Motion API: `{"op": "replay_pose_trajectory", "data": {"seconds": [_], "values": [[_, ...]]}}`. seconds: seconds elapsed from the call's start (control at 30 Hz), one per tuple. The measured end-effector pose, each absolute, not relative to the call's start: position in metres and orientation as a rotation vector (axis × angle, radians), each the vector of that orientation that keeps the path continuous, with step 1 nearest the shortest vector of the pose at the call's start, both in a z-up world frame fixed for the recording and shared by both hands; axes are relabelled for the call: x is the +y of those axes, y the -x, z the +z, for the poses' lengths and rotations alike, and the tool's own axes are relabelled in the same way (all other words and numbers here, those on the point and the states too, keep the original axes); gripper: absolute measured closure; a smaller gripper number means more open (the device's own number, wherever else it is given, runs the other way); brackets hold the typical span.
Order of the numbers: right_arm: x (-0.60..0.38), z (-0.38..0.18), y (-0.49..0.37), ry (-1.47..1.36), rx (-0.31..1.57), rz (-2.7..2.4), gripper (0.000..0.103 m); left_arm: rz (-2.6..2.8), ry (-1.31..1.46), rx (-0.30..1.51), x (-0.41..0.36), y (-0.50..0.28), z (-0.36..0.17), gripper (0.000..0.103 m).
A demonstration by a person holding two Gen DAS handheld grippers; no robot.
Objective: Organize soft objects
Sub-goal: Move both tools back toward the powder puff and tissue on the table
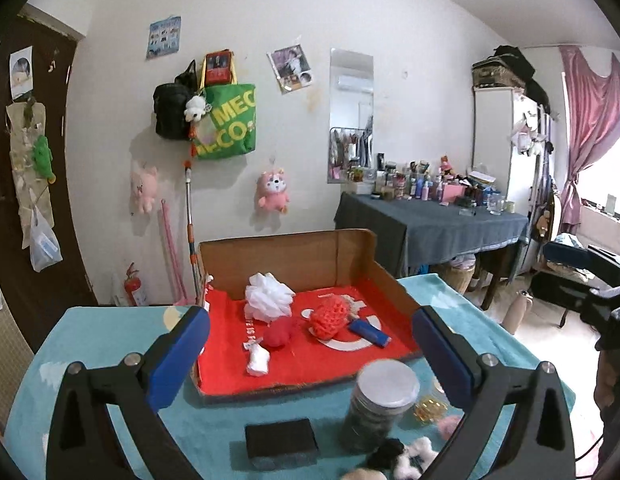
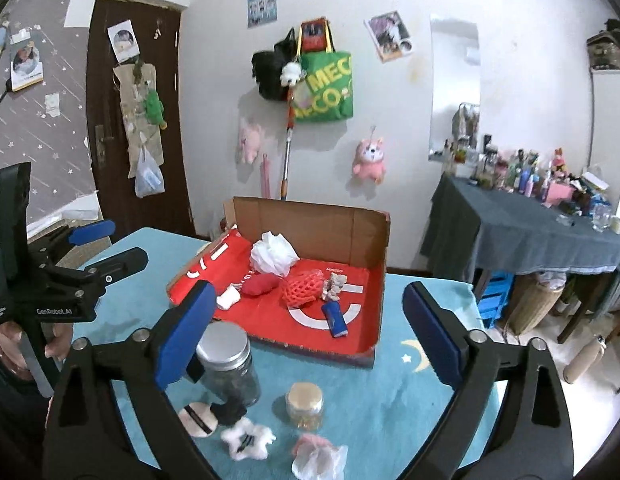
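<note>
Both grippers, left [image 1: 310, 354] and right [image 2: 305, 332], stand wide apart and empty. Sorted soft items lie in the red-lined box [image 2: 374, 240] at frame centre. Approach the white fluffy piece [image 2: 247, 438] at lower centre from above, avoiding the jar [image 2: 227, 364].

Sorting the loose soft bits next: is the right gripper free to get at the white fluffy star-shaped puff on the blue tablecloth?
Probably yes. The right gripper is open and empty, and the white fluffy star-shaped puff lies uncovered on the blue tablecloth, just below its fingers.
</note>
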State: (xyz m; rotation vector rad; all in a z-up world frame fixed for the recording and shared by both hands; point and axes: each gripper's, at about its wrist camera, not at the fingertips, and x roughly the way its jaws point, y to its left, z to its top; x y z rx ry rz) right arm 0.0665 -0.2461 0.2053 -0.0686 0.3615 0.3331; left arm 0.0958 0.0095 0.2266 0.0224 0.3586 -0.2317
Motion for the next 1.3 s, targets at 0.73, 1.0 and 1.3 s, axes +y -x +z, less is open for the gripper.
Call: {"op": "replay_pose_trajectory", "data": {"seconds": [0.73,1.0,1.3], "values": [[-0.249,0.070,-0.025,-0.027,0.461,0.195,0.006,-0.218,0.042,0.547,0.000,-0.062,0.108,0.000],[-0.254,0.028,-0.044,-0.048,0.577,0.172,0.006,-0.246,0.029,0.680,-0.009,-0.068,0.066,0.000],[-0.261,-0.002,-0.067,-0.054,0.674,0.153,0.008,-0.244,-0.002,0.795,-0.017,-0.083,0.041,0.003]]}}
